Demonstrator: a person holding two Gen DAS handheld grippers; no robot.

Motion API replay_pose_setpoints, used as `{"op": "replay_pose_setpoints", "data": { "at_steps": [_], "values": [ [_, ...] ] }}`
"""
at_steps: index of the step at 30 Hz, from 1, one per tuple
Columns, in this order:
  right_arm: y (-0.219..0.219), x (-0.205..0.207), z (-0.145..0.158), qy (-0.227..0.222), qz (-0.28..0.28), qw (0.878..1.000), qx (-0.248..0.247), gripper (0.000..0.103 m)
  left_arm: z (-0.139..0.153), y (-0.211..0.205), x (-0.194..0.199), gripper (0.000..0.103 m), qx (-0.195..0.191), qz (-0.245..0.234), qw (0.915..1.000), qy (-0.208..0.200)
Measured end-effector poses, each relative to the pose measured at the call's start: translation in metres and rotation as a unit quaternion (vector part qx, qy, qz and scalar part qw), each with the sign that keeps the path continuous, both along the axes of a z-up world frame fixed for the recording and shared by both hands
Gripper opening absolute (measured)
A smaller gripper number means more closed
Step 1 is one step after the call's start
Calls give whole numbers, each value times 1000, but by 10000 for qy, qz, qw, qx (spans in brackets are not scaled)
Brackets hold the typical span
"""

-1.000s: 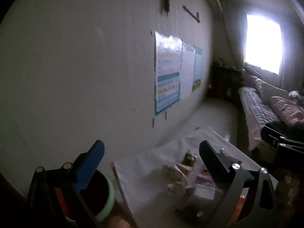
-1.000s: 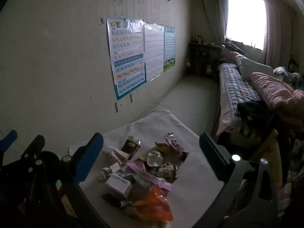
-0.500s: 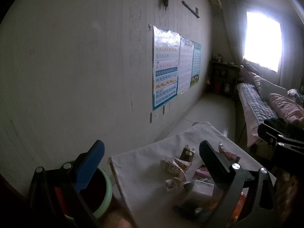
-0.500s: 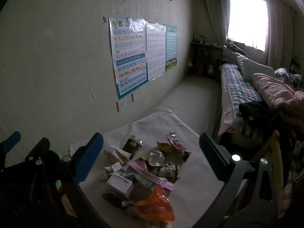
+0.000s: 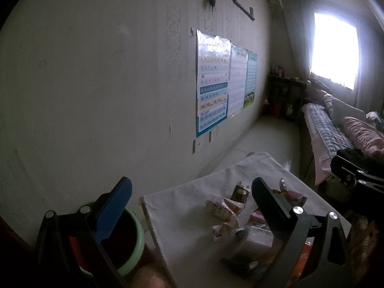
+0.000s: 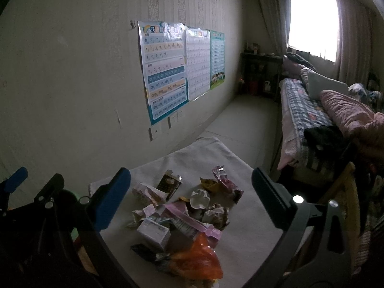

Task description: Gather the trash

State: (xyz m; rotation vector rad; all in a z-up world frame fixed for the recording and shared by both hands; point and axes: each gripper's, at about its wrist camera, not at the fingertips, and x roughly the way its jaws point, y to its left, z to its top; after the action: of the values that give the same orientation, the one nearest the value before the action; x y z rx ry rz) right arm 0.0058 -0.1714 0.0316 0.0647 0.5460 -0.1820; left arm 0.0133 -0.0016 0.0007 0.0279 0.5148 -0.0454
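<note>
A heap of trash (image 6: pixel 182 213) lies on a small table covered with a white cloth (image 6: pixel 242 225): crumpled wrappers, a small white carton (image 6: pixel 153 232), a pink wrapper (image 6: pixel 189 220) and an orange bag (image 6: pixel 199 259). The heap also shows in the left wrist view (image 5: pixel 230 213). A green-rimmed bin (image 5: pixel 129 242) stands left of the table. My left gripper (image 5: pixel 192 206) is open and empty, held above the bin and the table's left edge. My right gripper (image 6: pixel 192 192) is open and empty, above the heap.
A wall with three posters (image 6: pixel 168 72) runs along the left. A bed with a plaid cover and pink quilt (image 6: pixel 312 110) stands at the right under a bright window (image 6: pixel 312 16). Bare floor (image 6: pixel 242 120) lies beyond the table.
The left wrist view has swung slightly right, bringing more of the table and trash into view. The right gripper has barely moved. Both stay open.
</note>
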Motion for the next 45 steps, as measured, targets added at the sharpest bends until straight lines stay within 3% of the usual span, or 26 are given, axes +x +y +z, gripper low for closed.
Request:
{"op": "replay_pose_setpoints", "data": {
  "at_steps": [45],
  "values": [
    [1,-1,-14,143,36,9998,98,100,-8,5,7,95,25,77,9998,189]
  ]
}}
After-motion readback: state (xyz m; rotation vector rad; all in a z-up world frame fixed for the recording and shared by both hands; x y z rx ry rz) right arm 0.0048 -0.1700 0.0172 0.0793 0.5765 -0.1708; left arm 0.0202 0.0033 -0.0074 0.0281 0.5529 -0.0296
